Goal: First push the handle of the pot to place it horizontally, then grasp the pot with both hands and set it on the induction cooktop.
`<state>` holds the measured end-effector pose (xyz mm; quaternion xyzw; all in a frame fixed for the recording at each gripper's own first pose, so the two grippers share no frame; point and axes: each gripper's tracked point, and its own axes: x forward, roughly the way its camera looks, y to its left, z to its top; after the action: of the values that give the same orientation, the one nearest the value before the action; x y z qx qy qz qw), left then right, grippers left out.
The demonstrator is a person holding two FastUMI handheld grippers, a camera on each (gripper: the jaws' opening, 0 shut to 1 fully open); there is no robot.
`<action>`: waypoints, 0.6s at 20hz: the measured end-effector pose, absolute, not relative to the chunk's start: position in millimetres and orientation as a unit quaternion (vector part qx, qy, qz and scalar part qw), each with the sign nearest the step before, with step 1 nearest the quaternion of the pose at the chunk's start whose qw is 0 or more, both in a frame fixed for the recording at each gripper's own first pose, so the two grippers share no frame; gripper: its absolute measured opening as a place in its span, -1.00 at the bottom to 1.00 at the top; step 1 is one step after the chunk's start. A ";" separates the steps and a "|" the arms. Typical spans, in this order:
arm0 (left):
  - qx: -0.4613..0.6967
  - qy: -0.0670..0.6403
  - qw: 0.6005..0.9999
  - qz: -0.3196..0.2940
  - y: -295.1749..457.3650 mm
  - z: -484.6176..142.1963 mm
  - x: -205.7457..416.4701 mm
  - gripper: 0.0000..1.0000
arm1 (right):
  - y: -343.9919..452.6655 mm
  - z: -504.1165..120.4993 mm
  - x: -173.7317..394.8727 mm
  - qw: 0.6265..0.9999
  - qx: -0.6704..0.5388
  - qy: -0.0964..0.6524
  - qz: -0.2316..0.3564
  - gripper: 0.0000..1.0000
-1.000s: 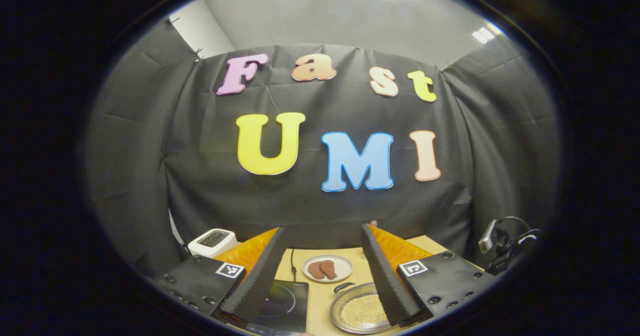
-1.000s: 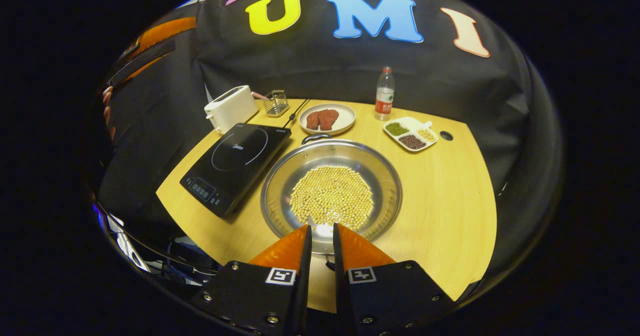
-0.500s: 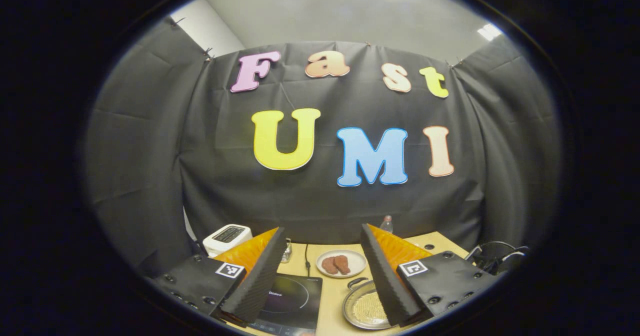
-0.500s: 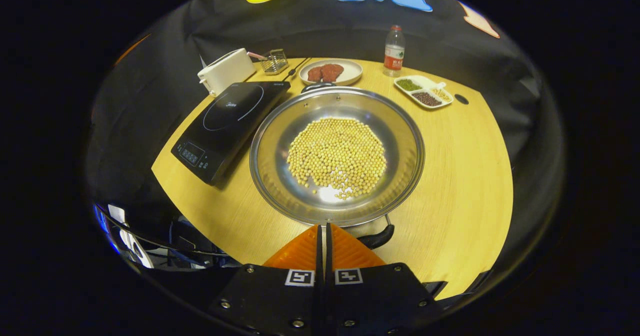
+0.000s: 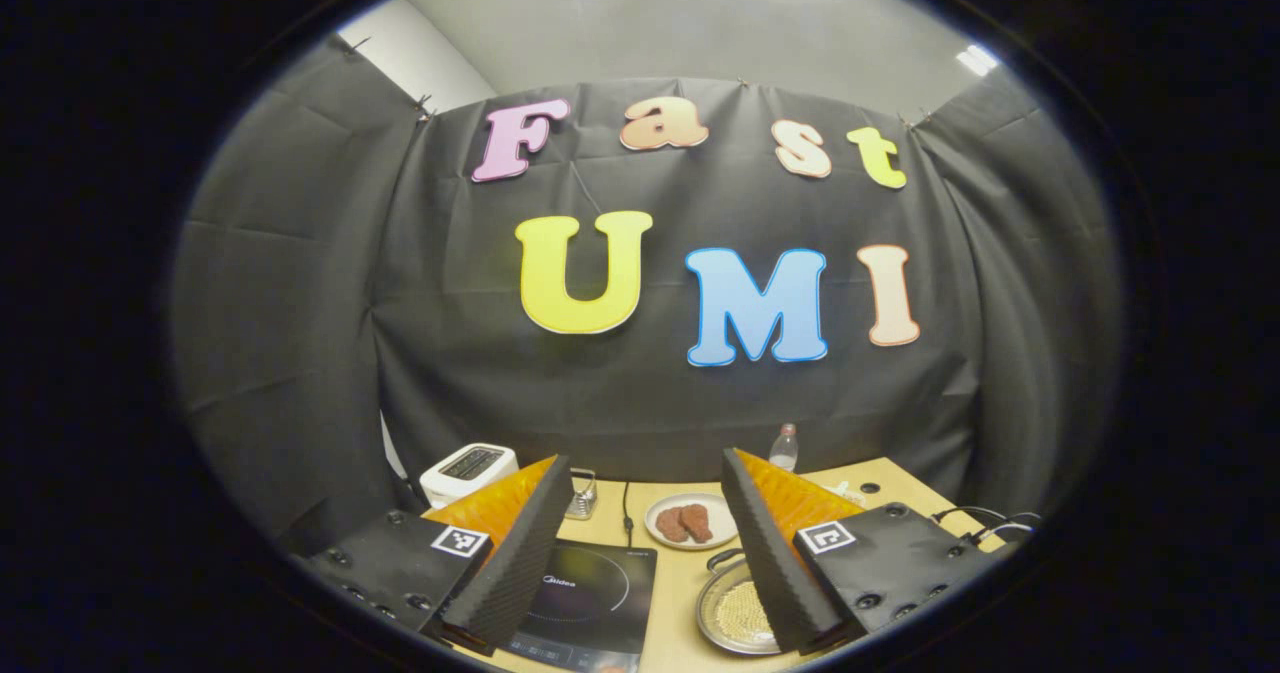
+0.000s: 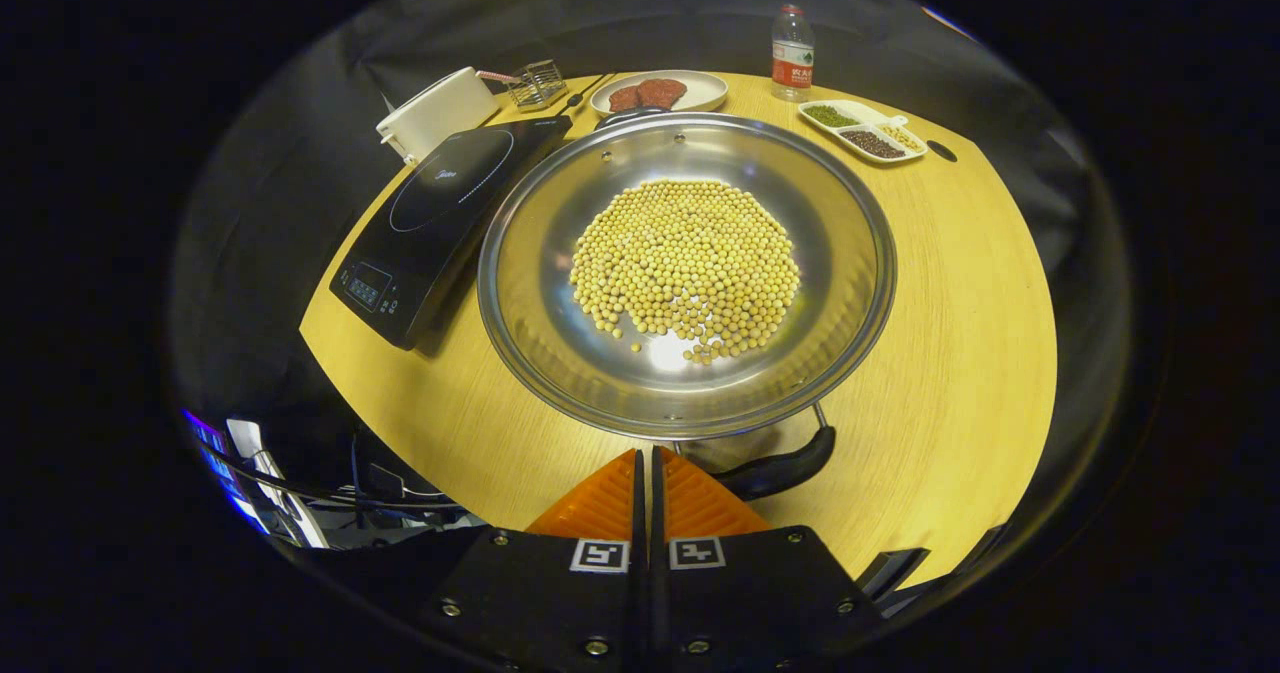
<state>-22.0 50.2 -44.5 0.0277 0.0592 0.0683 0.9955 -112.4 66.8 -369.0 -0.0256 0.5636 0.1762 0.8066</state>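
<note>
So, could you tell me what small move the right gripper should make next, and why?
Probably nudge the pot's near handle sideways. The right gripper is shut, its fingers level with that handle at the pot rim nearest the camera, and the pot sits beside the induction cooktop, not yet on it.

shiny polished metal pot (image 6: 560, 323), glossy black glass cooktop (image 6: 440, 193), matt light wood-grain table (image 6: 960, 303), glossy black plastic handle (image 6: 785, 468)

pot (image 6: 686, 273) beside cooktop (image 6: 440, 218) (touching), right tabletop (image 6: 960, 293) bare
</note>
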 end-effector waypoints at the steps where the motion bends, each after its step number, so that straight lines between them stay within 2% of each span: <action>1: 0.029 0.059 0.995 0.069 50.6 -45.3 -21.9 0.97 | 68.3 -373.9 -113.7 0.805 -0.023 0.566 0.175 -0.99; 12: 0.025 0.060 0.996 0.057 38.5 -45.3 -12.1 0.89 | 24.3 -378.2 -100.2 0.818 -0.018 0.563 0.115 -0.99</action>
<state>-12.1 38.5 -45.3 0.0250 0.0599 0.0574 0.9962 -100.2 24.3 -378.2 -0.0177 0.5628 0.1147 0.8184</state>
